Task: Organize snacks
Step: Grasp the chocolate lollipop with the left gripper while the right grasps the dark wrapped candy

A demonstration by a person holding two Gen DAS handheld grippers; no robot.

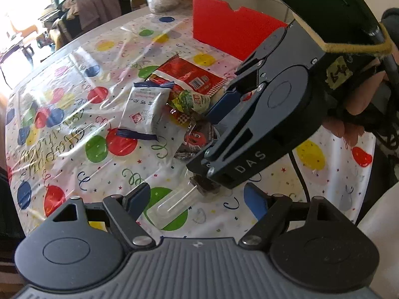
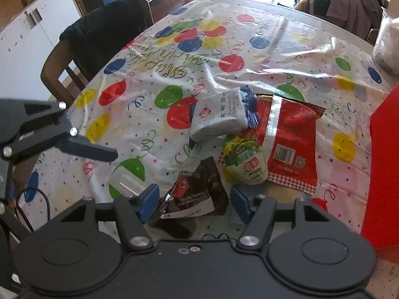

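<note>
On the balloon-print tablecloth [image 1: 74,124] lies a small heap of snacks. My right gripper [image 2: 195,203] points down over a brown M&M packet [image 2: 197,194], which lies between its blue pads. The left pad is at the packet's edge and a thin gap shows at the right pad. The left wrist view shows that gripper [image 1: 218,139] straddling the same packet [image 1: 197,137]. My left gripper [image 1: 197,198] is open just above a clear-wrapped lollipop [image 1: 174,203] and does not touch it. In the right wrist view one of its fingers [image 2: 94,149] reaches in from the left.
Beside the brown packet lie a white packet with blue ends [image 2: 220,117], a green-and-white jelly cup [image 2: 245,164] and a flat red packet [image 2: 291,144]. A red box [image 1: 232,32] stands at the table's far right. A wooden chair [image 2: 82,49] stands at the table's edge.
</note>
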